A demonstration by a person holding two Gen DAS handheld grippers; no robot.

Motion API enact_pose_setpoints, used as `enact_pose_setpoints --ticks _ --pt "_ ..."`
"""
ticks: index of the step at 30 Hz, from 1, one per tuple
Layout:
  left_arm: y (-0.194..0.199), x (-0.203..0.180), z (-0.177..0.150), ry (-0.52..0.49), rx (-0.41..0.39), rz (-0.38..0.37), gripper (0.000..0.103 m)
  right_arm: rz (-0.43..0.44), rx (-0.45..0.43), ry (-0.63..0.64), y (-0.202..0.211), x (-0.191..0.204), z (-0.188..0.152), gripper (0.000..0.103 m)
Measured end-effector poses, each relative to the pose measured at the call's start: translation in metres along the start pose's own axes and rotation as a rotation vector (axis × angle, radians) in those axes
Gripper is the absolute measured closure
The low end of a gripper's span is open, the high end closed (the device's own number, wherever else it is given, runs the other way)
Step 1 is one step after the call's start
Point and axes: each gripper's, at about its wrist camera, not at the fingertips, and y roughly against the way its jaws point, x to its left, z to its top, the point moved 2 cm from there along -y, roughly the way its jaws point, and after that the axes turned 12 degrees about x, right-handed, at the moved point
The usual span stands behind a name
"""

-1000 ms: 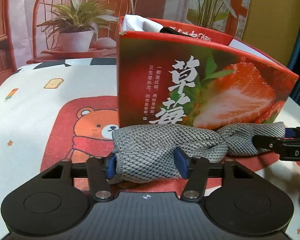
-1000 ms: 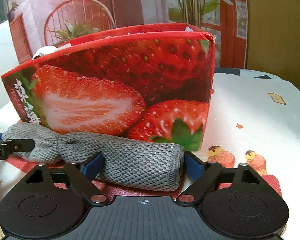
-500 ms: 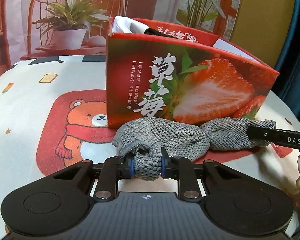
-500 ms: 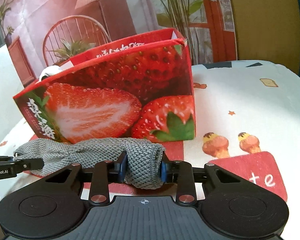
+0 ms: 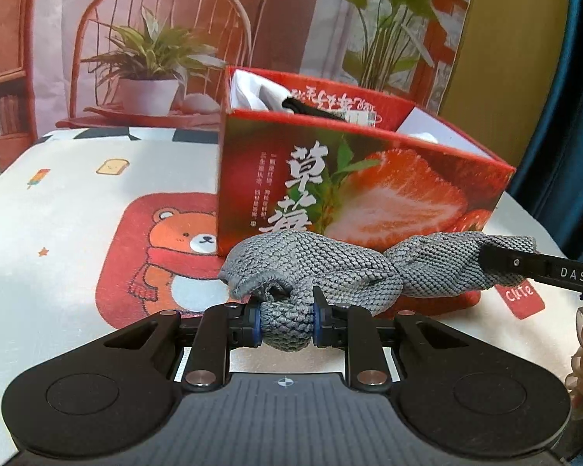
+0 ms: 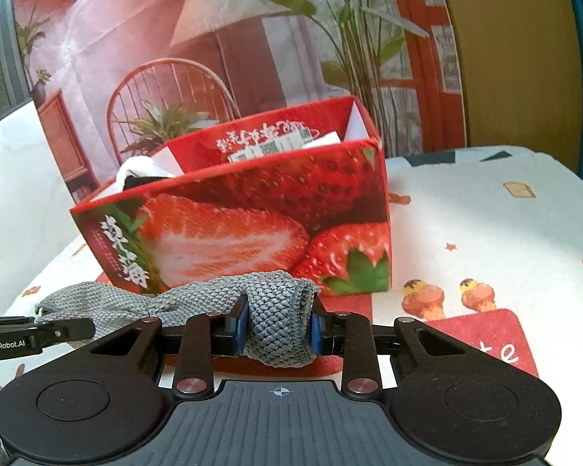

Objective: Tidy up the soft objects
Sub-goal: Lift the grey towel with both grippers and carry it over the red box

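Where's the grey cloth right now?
In both wrist views the grey cloth hangs before the strawberry box, pinched between left gripper and right gripper.

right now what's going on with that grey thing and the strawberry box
A person is holding one long grey knitted cloth by both ends, with a handheld gripper in each hand. The left tongs are shut on one end and the right tongs are shut on the other. The cloth hangs between them just in front of the open red strawberry-print cardboard box, above the cartoon-print tablecloth. It is not in the box yet; some white fabric is already inside.
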Motion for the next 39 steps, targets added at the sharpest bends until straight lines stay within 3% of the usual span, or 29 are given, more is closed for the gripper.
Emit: enact_pose_setpoints --ticks 13,23,30,39 --pt "0.043 -0.011 0.011 -0.036 -0.130 -0.016 0.079 0.012 -0.108 0.035 0.040 0.009 0.015 0.076" --pt "0.070 -0.028 0.059 -0.114 -0.247 -0.022 0.079 0.019 -0.217 0.059 0.069 0.011 0.061 0.076" --pt "0.055 -0.030 0.105 -0.104 -0.210 -0.045 0.079 -0.006 -0.241 0.074 0.063 0.008 0.104 0.076" --pt "0.017 -0.026 0.155 -0.098 -0.166 -0.026 0.079 -0.076 -0.197 0.101 0.027 0.012 0.140 0.076"
